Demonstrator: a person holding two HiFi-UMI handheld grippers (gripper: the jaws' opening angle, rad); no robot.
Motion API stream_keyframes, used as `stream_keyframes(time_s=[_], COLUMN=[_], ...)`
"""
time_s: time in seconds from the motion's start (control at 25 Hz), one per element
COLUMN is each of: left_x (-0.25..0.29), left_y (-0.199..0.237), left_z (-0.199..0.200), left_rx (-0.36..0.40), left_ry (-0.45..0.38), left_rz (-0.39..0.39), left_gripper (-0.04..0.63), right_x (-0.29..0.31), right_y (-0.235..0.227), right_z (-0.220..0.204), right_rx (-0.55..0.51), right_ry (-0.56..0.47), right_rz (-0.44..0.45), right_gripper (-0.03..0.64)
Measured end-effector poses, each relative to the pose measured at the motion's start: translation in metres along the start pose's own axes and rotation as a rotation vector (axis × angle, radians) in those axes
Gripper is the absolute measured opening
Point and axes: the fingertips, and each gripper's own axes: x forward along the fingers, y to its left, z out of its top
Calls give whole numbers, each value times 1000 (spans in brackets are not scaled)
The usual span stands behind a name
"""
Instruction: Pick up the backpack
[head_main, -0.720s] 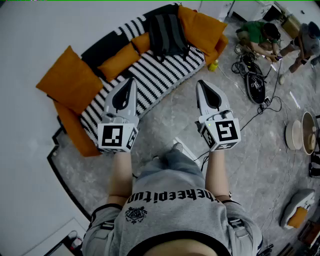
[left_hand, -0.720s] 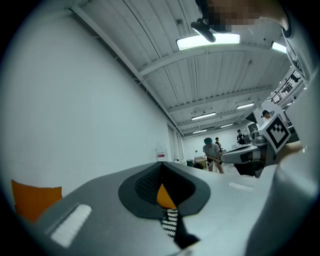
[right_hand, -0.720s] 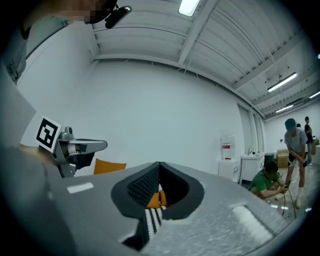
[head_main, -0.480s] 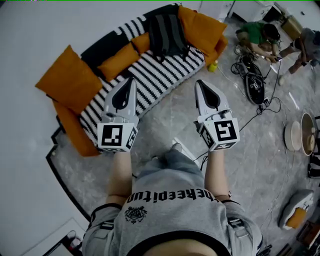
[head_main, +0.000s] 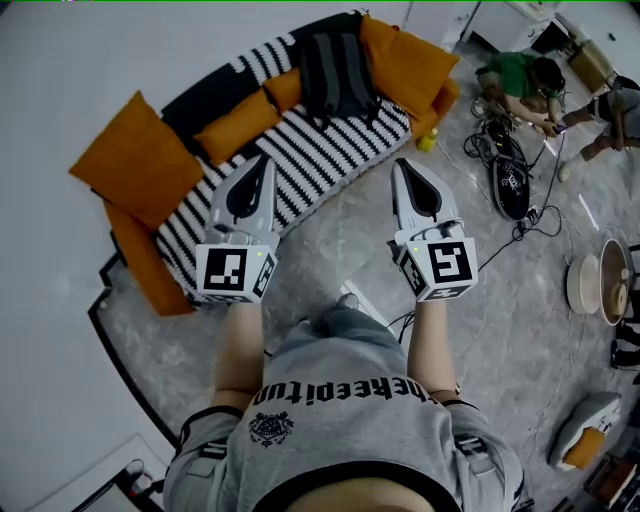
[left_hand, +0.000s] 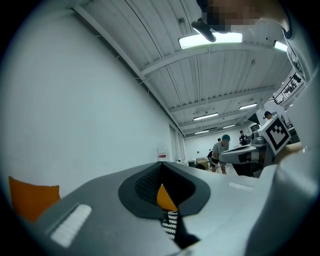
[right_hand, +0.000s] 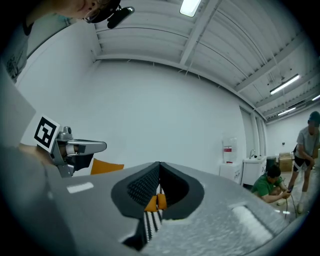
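Head view: two tools, left tool (head_main: 264, 160) and right tool (head_main: 401, 165), side by side. Both clenched, tips together, nothing gripped. One marker cube (head_main: 235, 272) at the rear of each. One dark backpack (head_main: 335, 72) lying on the far part of one striped sofa (head_main: 310, 150), well beyond both tool tips and untouched. Four orange cushions (head_main: 137, 163) countable on the sofa: one just left of the backpack, one large one just right of it. Orange sofa ends besides. One small yellow thing (head_main: 427, 142) on the floor (head_main: 330, 240) at the sofa's right end, too small to identify. Two people (head_main: 515, 75) low to the ground past that end, near a tangle of cables (head_main: 512, 170). Round thing (head_main: 600, 280) further right of the sofa, cut off by the frame edge. Bare grey floor open between the tools and the sofa's front edge.

Left gripper view: jaws pressed together. Only a sliver of orange and stripes visible through the hollow behind the tips. One cushion corner at lower left, cut off. Right tool alongside at the right. Small figures far off, hard to make out.

Right gripper view: jaws together, empty. Stripes and orange again through the hollow. Left tool at the left, one cushion below it. One crouched person to the right, another cut off at the frame edge. Backpack hidden in both gripper views.
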Motion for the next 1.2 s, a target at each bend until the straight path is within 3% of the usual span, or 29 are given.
stream_keyframes(time_s=[0.76,1.2], left_x=[63,105], left_y=[-28,-11], left_z=[-1,-18], left_rx=[28,29], left_ry=[-3,-7], left_rz=[27,0], left_gripper=[15,15], right_x=[26,63], right_y=[-66,-85], right_z=[-12,-19], right_rx=[64,63], right_ry=[-28,-19], right_rz=[54,52], right_gripper=[3,3])
